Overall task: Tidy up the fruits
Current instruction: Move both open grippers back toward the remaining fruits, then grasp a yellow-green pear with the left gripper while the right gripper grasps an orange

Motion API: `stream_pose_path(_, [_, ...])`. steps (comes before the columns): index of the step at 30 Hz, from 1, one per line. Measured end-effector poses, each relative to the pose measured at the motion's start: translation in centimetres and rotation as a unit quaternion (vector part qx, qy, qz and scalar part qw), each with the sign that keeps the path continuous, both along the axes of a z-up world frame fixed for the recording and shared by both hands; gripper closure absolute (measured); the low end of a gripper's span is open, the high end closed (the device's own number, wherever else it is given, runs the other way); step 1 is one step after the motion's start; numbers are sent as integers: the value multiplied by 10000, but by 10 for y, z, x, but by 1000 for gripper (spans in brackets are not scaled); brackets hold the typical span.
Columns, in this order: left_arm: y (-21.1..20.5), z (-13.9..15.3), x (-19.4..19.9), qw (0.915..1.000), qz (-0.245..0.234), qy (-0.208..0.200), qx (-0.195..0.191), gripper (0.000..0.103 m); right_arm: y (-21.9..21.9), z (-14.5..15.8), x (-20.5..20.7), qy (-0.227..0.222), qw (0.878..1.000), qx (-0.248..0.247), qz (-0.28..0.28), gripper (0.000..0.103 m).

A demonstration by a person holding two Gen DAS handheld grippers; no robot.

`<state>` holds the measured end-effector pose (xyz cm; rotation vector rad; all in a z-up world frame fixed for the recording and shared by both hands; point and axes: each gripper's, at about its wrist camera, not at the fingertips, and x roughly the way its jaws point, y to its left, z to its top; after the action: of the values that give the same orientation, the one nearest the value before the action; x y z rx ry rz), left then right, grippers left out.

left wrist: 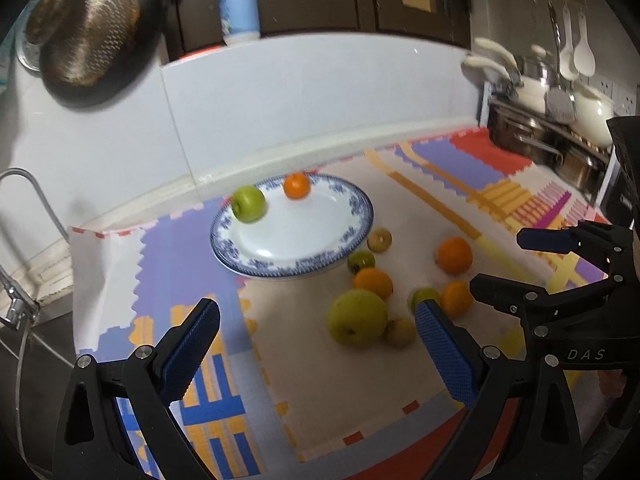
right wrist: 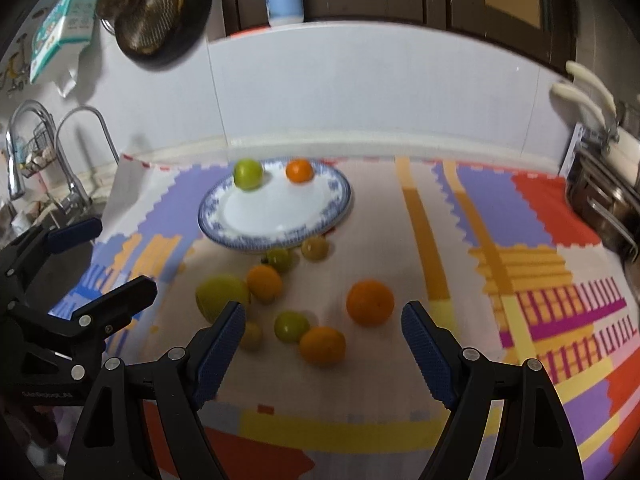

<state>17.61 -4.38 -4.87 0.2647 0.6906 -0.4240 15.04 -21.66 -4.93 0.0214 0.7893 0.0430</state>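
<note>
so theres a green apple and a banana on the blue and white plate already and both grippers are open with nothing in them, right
Not quite: no banana. Beside the green apple on the plate sits an orange, as the right wrist view shows. The rest holds: the left gripper and the right gripper are both open and empty.

The left gripper (left wrist: 318, 332) points forward and downward, its jaws standing wide apart with nothing between the blue ribbed pads (left wrist: 192, 350). In its own view the right gripper (left wrist: 496, 260) shows at about three o'clock, black fingers spread. The right gripper (right wrist: 323, 336) also tilts downward, jaws parted and empty; from its camera the left gripper (right wrist: 120, 256) appears at nine o'clock.
</note>
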Motion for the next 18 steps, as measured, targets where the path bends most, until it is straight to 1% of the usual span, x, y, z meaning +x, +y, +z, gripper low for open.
stream_pose_path(5, [-5,-17,10,9996,-137,238,117,7,-2,-20,6,349,9994,3,-13,24])
stream_pose_path(7, [-7,-23,15,9992,-171,357,113,10,-3,-27,9,454,9990,16,1,27])
stream_pose_path(10, [-8,-31,22,9984,-211,528,26,13,-4,-34,14,568,9984,38,15,29])
stream_pose_path(15, [-11,-39,31,9968,-260,750,-132,19,-6,-44,23,774,9968,164,72,37])
stream_pose_path(18, [-13,-43,37,9957,-270,853,-233,22,-7,-48,27,839,9962,216,75,40])
